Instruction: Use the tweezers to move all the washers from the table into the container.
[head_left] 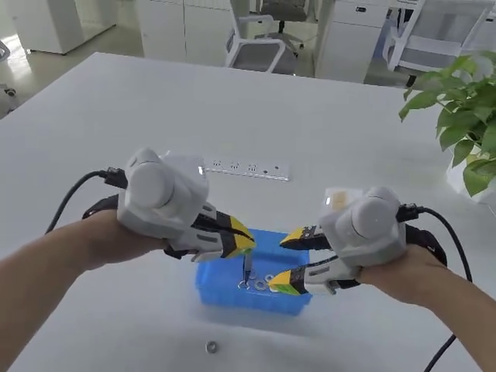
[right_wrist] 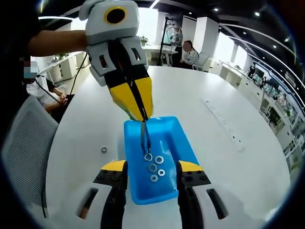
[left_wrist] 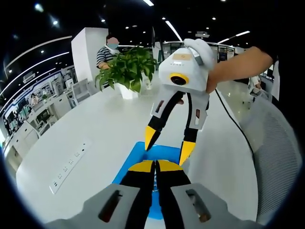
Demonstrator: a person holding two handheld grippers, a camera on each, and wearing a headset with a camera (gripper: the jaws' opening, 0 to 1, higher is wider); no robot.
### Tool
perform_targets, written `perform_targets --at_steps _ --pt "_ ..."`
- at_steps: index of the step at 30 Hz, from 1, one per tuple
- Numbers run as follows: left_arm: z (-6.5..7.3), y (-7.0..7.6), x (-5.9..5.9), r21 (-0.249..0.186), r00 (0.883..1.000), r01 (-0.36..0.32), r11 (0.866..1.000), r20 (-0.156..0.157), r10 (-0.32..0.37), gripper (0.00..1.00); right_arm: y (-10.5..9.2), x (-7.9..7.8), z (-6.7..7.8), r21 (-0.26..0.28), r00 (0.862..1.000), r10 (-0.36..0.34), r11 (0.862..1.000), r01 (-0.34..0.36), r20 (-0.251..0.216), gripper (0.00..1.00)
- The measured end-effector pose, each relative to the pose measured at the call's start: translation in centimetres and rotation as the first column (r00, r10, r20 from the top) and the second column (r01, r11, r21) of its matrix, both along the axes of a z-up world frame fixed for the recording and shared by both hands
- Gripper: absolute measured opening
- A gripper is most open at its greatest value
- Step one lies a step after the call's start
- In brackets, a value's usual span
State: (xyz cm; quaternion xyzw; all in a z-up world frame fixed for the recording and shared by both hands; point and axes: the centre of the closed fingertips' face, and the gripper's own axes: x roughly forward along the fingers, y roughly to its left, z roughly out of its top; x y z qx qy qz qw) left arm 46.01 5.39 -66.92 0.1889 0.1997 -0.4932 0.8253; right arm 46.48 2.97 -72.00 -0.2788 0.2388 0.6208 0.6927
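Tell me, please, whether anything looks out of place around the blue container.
One washer lies alone on the table, outside the blue container that holds the other washers. Nothing else looks spilled or damaged; the tweezers in the left tongs reach down into the container.

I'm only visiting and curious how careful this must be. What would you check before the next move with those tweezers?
1. The tweezers clamped in the left gripper: ok.
2. Tweezer tips above the blue container: ok.
3. The washer at the tips gripped or already dropped: cannot tell.
4. The right gripper open, clear of the tweezers: ok.
5. The table free of washers: not ok, one loose washer lies on it.
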Motion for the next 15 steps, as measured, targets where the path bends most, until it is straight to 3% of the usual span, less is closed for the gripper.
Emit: perform_targets --at_steps 7,15 --pt "1.4 -0.3 -0.7 -0.011 1.0 0.001 1.0 0.0 -0.001 0.05 -1.6 -0.8 1.0 0.021 0.998 -0.068 0.997 0.068 -0.013 0.52" --pt "2.1 -0.6 -1.9 -0.01 1.0 0.009 1.0 -0.015 -0.009 0.05 -3.2 -1.9 1.7 0.053 0.991 -0.127 0.99 0.129 -0.028 0.64"
